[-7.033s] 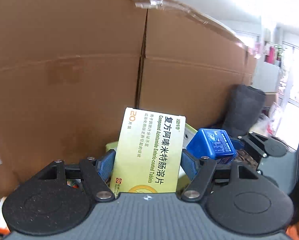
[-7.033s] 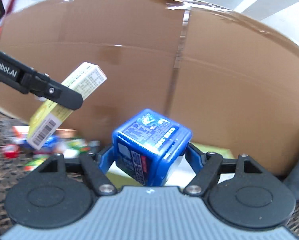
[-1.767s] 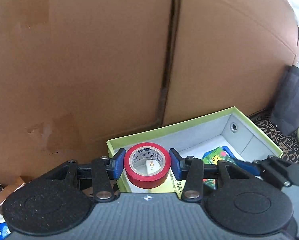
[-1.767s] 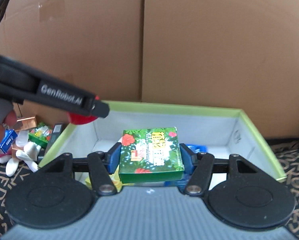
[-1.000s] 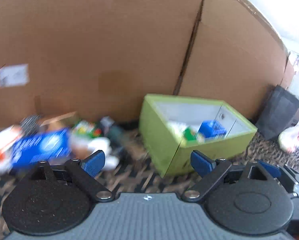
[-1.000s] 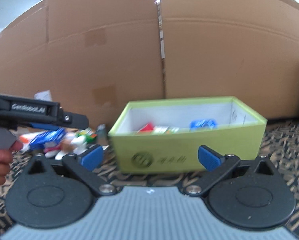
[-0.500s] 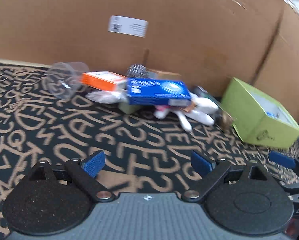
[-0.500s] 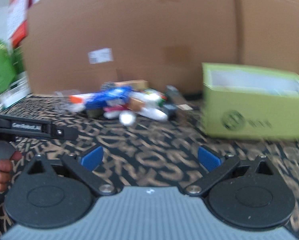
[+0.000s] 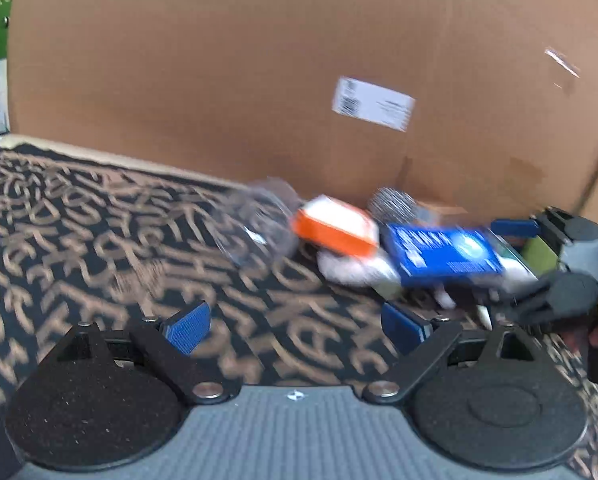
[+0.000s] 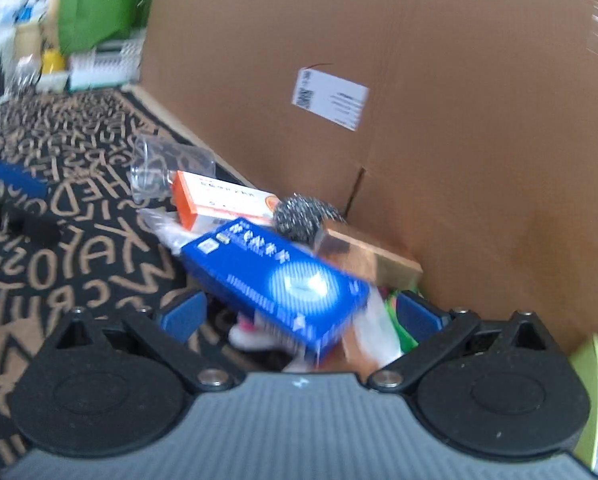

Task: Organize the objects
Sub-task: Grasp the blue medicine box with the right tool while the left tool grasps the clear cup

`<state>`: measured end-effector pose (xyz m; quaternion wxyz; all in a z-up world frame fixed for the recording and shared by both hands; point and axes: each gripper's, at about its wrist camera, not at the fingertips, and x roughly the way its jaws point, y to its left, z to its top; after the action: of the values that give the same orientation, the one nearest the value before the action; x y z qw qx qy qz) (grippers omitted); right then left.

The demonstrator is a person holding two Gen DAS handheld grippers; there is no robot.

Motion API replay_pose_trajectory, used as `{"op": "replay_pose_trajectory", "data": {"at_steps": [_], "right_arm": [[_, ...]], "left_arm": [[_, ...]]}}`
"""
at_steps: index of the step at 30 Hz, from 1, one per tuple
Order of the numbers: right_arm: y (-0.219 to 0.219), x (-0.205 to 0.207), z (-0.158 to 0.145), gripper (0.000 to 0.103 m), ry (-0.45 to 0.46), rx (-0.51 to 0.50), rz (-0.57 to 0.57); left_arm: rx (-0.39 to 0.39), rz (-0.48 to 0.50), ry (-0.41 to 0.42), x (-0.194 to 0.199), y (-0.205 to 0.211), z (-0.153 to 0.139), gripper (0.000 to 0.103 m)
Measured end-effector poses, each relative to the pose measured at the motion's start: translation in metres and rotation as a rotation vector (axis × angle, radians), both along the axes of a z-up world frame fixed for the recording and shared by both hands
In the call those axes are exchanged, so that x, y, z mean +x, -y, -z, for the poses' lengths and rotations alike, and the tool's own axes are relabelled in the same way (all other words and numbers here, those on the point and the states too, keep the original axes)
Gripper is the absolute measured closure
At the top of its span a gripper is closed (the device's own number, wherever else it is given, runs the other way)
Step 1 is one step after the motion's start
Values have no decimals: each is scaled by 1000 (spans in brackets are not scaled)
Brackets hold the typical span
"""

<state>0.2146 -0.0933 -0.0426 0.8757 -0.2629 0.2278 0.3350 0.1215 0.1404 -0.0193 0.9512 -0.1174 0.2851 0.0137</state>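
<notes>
Both grippers are hanging wide-fingered and empty, the right gripper (image 10: 299, 312) straddling the blue box (image 10: 275, 280) topping the pile heaped against the cardboard wall (image 10: 439, 120) at the patterned cloth's (image 9: 79, 232) far edge, probably lining up the next pick, while the left gripper (image 9: 295, 322) is hovering farther back.

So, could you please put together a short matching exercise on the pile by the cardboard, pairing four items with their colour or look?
Things:
1. flat box
2. carton
3. scourer
4. cup

Looks:
a. clear
b. orange and white
c. blue
d. silvery metal

Pairs: 1-c, 2-b, 3-d, 4-a

The right gripper is nearest the flat box, its jaws open and empty; the left gripper is open too.
</notes>
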Motion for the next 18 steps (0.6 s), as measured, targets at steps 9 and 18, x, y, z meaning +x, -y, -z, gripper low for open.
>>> {"op": "replay_pose_trajectory", "data": {"at_steps": [9, 18], "right_arm": [[-2, -27, 17, 11, -113, 66, -13], [0, -75, 12, 18, -116, 144, 2]], "left_arm": [[-12, -19, 21, 59, -16, -3, 8], [-74, -93, -33, 85, -31, 6, 21]]}}
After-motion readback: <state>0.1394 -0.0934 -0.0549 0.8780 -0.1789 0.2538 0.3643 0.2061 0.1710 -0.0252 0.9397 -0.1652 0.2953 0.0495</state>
